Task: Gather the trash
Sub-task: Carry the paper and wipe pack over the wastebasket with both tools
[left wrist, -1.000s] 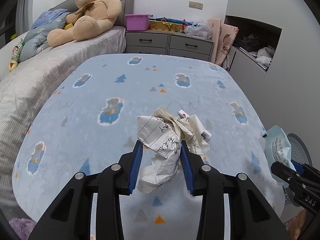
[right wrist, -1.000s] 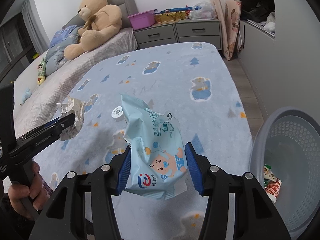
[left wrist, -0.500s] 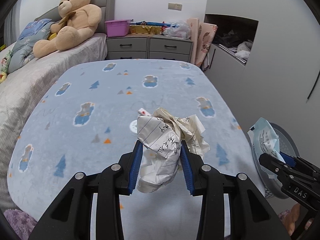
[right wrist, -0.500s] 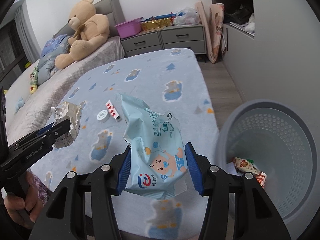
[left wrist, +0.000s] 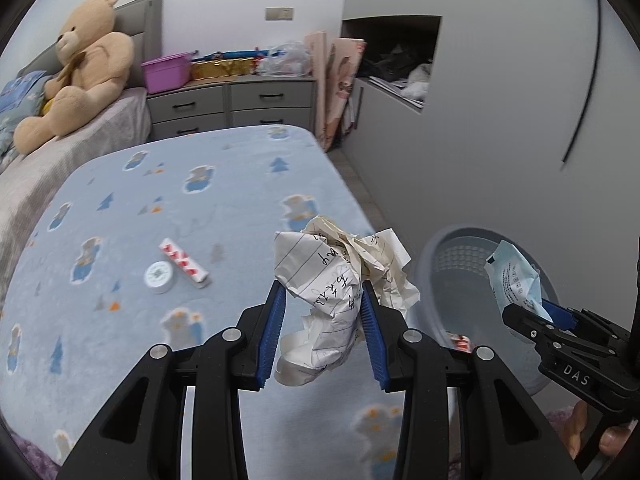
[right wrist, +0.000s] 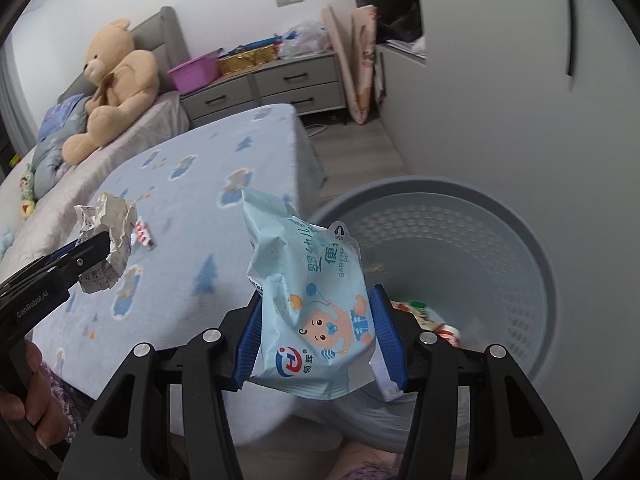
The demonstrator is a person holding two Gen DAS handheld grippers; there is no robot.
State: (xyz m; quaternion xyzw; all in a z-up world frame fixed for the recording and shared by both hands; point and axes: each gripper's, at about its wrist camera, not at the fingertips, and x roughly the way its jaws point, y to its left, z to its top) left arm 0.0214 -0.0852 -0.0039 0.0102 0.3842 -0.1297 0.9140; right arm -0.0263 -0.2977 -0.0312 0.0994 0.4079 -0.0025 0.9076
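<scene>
In the left wrist view, the left tool [left wrist: 322, 330] clamps a crumpled ball of lined, handwritten white paper [left wrist: 336, 280] between its blue pads, held clear above the blue bear-and-tree printed blanket [left wrist: 224, 196] on the bed, probably so it can be carried to the round grey perforated plastic basket [left wrist: 448, 256] standing just past the bed's edge. A small round white lid [left wrist: 160, 277] and a red-and-white striped wrapper [left wrist: 183, 262] lie touching on the blanket, likely trash not yet collected. In the right wrist view, the right tool [right wrist: 318, 340] grips a crinkled light-blue baby-wipes packet [right wrist: 312, 292] near the basket's near rim, the basket mouth open beyond it; some wrappers already lie at the bottom. Nothing blocks the drop, though the two tools sit close together and the packet's flap partly hides the basket floor.
</scene>
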